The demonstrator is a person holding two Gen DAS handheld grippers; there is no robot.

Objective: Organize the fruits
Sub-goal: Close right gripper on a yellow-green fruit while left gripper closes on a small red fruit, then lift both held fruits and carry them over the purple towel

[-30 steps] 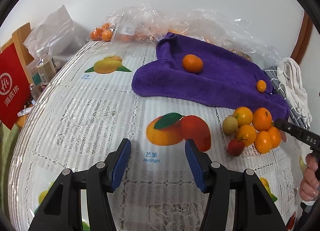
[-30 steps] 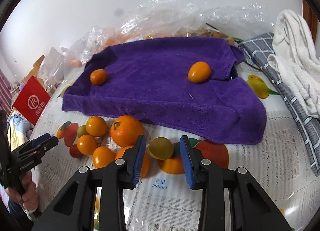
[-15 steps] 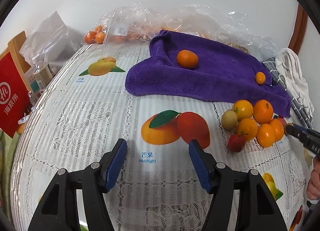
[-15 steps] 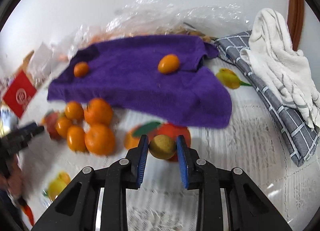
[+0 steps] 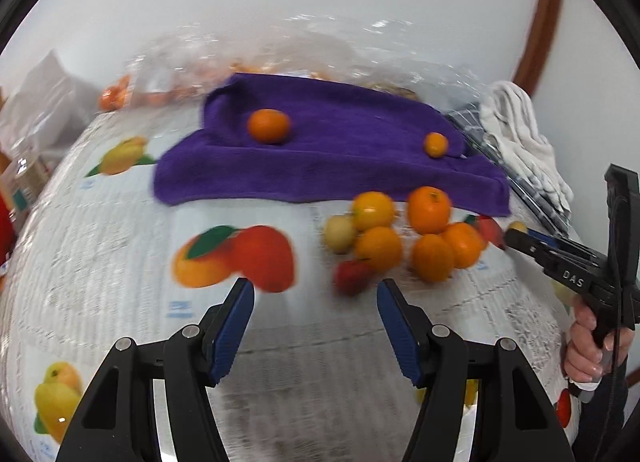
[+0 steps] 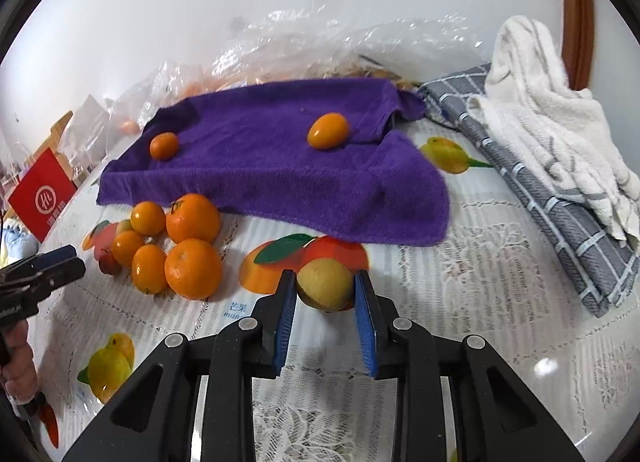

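my right tongs (image 6: 325, 289) clamped on yellow-green fruit (image 6: 325, 288), held just above surface (image 6: 480, 302). purple towel (image 6: 280, 178) lies ahead and slightly left of held fruit, well apart; i judge next carry goes forward there, beside small orange (image 6: 328, 136). my left tongs (image 5: 314, 302) gaping, nothing between pads; fruit pile (image 5: 404, 242) ahead-right, red fruit (image 5: 352, 276) nearest.
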